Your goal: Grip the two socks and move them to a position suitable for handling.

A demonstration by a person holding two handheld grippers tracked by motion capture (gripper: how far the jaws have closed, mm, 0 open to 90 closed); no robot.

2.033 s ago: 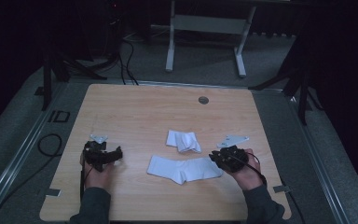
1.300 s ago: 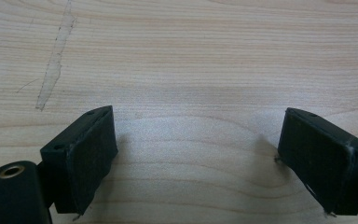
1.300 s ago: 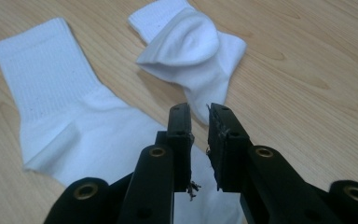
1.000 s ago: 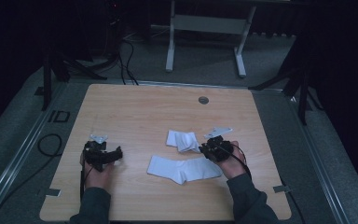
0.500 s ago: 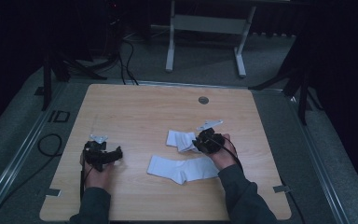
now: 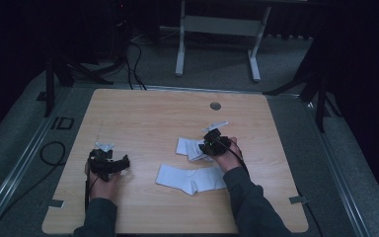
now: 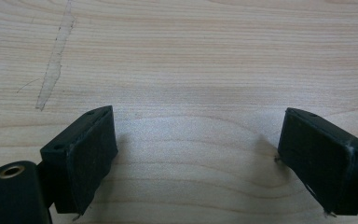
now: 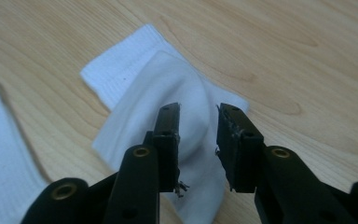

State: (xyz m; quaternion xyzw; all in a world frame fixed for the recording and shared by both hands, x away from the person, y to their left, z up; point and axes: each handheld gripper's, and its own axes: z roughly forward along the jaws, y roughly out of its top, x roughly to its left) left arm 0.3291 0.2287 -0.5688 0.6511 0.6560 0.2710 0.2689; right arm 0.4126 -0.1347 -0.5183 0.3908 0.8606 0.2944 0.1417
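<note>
i see a pale wood tabletop (image 6: 143, 118) under dim light, dark floor around it. two white socks lie right of centre. the folded sock (image 6: 190, 148) sits just beyond the flat sock (image 6: 190, 178), close to it but i cannot tell if they touch.

right tool (image 6: 208, 143) is at the folded sock, held in my right hand (image 6: 225, 150), sleeve coming in from the bottom edge. in the right gripper view its jaws stand a little apart, a narrow gap between them, low over the folded sock (image 8: 168, 93). the sock's ribbed cuff points away from the camera. whether the pads touch the cloth i cannot tell. nothing is pinched between them. the edge of the flat sock (image 8: 0, 154) shows at the left of that view.

left tool (image 6: 109, 164) rests near the left front of the tabletop, well apart from both socks, in my left hand (image 6: 101, 180). in the left gripper view the left tool (image 7: 196, 154) has its jaws wide apart over bare wood (image 7: 191, 60), a faint pale streak (image 7: 53, 60) in the grain at upper left.

a small round grommet (image 6: 215, 105) sits near the far edge of the tabletop. a white frame (image 6: 217, 29) stands on the floor beyond.
</note>
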